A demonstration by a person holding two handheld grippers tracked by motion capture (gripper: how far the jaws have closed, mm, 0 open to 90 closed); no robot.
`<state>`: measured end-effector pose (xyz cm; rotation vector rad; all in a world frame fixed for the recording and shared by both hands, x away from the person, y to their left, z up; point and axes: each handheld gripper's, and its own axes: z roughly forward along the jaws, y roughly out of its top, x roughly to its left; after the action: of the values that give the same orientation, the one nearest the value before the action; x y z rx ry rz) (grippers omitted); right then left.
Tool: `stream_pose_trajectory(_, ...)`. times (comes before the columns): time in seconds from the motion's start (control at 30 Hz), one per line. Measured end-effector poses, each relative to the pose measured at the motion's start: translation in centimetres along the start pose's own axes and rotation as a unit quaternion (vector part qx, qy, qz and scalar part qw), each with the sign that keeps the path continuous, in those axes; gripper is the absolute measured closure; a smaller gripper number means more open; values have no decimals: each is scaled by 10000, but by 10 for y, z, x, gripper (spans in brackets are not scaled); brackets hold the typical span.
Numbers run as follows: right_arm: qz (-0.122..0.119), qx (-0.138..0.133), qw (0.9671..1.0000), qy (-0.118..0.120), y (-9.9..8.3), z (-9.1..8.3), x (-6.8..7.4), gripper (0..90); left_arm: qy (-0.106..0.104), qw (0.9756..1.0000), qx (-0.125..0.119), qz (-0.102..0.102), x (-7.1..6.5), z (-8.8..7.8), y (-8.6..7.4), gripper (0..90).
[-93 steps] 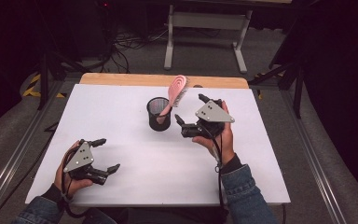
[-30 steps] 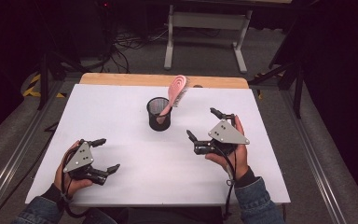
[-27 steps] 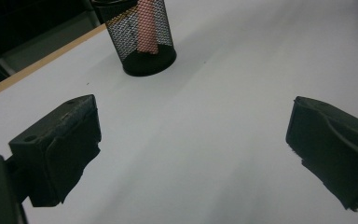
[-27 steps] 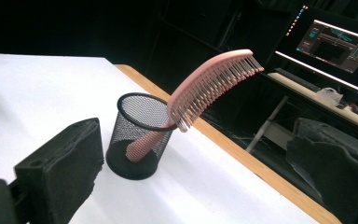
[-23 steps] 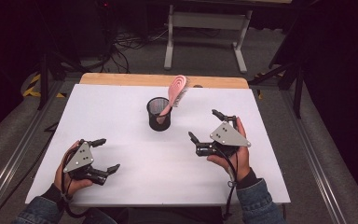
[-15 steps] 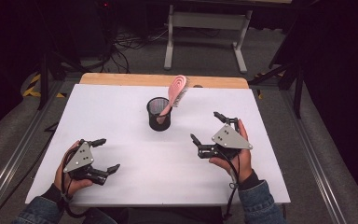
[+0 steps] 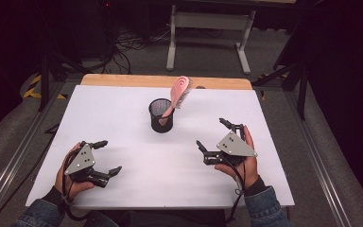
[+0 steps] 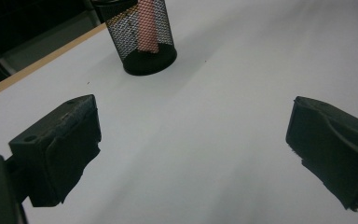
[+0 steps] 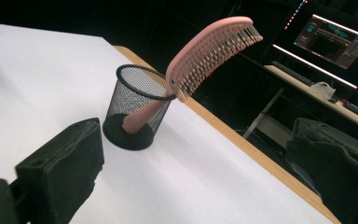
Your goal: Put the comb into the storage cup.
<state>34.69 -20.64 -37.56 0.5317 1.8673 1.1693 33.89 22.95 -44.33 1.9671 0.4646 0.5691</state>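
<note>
Item: pink hairbrush [image 7: 178, 97] standing handle-down in a black mesh cup [image 7: 161, 116], mid-worktop [image 7: 123, 99], towards the far edge.

Detail: I am holding my right hand-held gripper [image 7: 216, 140] on the near right of the worktop with its jaws spread wide, gripping nothing and touching nothing. The brush is lying ahead and to the left of it; in the right gripper view the brush [image 9: 200, 51] is leaning over the cup [image 9: 135, 112] rim, long axis tilted up and to the right, bristles facing down. My left hand-held gripper [image 7: 108, 158] is resting at the near left, equally wide apart and empty, with the cup [image 8: 142, 37] ahead of it. I am judging the right one the nearer and better placed for reaching the brush head.
</note>
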Motion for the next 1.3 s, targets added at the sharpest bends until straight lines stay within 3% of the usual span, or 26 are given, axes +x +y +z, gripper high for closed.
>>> stream_pose_trajectory(0.4,98,93,9999,-37,-22,-6,2,46,14,10000,-17,-6,0,0,0,41)
stream_pose_trajectory(0.63,-37,327,9993,-151,-37,-11,3,45,40,10000,-2,-9,0,1,0,40)
stream_pose_trajectory(0.9,60,513,9985,-206,-56,-21,0,32,47,10000,-14,-5,0,1,0,40)
stream_pose_trajectory(1.3,538,757,9955,-204,-93,-39,-12,29,33,10000,-73,-27,2,1,0,38)
